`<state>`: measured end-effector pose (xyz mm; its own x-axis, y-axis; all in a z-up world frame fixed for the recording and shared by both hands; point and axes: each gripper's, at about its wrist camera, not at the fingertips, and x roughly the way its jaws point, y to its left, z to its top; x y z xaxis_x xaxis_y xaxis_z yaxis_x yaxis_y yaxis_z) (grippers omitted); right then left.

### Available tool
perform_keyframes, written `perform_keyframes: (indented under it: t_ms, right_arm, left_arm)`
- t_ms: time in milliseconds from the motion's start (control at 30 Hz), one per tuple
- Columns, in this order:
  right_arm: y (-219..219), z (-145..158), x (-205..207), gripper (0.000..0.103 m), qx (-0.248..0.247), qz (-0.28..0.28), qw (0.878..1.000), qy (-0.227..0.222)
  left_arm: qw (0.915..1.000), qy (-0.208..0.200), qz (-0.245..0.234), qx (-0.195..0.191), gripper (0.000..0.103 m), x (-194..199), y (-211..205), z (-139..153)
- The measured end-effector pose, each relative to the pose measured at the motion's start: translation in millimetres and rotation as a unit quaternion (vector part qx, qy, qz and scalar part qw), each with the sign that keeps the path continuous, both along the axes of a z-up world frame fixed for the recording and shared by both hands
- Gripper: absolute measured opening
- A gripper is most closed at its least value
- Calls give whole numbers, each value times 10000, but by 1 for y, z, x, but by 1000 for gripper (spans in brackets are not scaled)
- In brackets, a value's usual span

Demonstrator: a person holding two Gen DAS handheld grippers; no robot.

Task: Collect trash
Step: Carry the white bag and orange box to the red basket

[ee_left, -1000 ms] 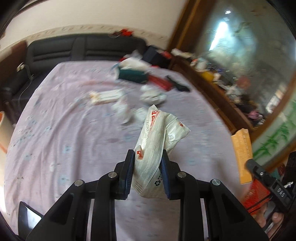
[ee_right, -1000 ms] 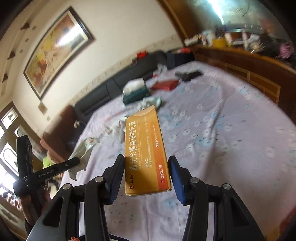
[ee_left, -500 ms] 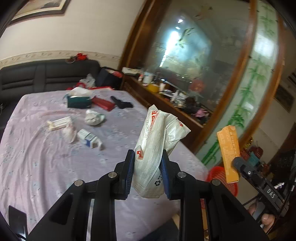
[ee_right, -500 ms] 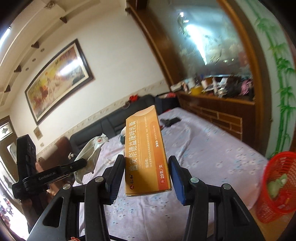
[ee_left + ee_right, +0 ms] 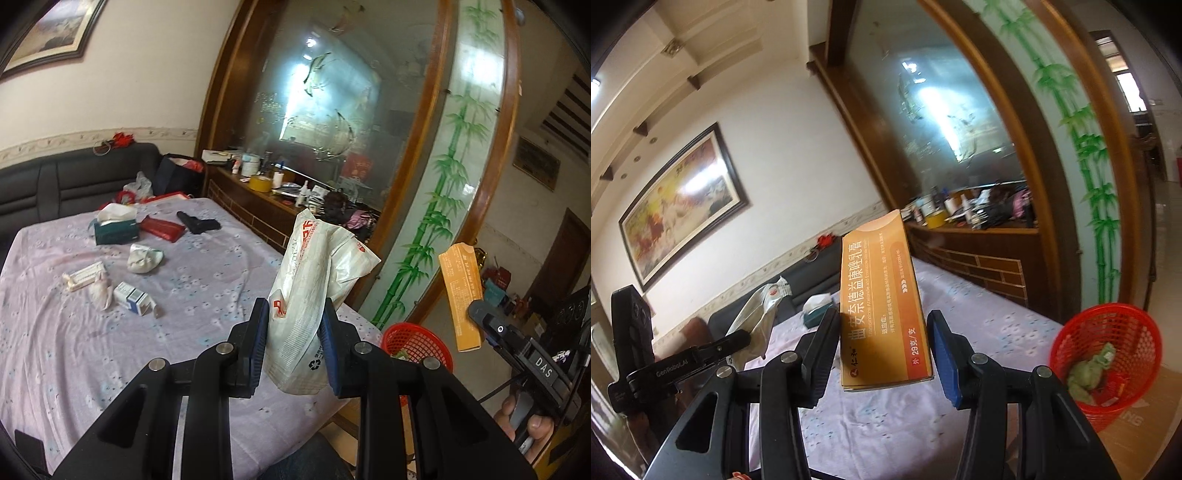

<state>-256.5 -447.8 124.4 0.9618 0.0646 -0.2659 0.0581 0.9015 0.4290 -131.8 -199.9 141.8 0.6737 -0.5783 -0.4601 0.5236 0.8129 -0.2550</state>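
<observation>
The left gripper (image 5: 293,345) squeezes a crinkly white bag (image 5: 314,295) with red writing. Its two blue pads press on the bag's sides, and the bag sticks up between them. The right gripper (image 5: 882,350) holds a long orange box (image 5: 882,306) with white letters. The box stands up between the two fingers, touching the left one; I cannot tell if the right pad touches it.

A red basket (image 5: 1108,354) sits on the floor at the right, just past the corner of the table. Some green and red trash lies inside it. Both grippers are up in the air, near the close end of the table.

The table (image 5: 207,266) has a purple cloth with little flowers. Farther back on it, to the left, lie more things: a green tissue box (image 5: 116,229), a crumpled white wad (image 5: 144,258), a small blue and white box (image 5: 133,297), a flat red packet (image 5: 162,228) and a black thing (image 5: 197,223). A dark sofa (image 5: 66,184) stands at the far end.
</observation>
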Motion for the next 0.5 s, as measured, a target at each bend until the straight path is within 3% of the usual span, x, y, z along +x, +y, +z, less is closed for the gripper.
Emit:
perform_keyframes:
  t_ms: [500]
  right_arm:
    - [-35,8,-38,52,38,-662,9977,-164]
  left_arm:
    - [9981,-198,-523,247,26,-10,-61,2]
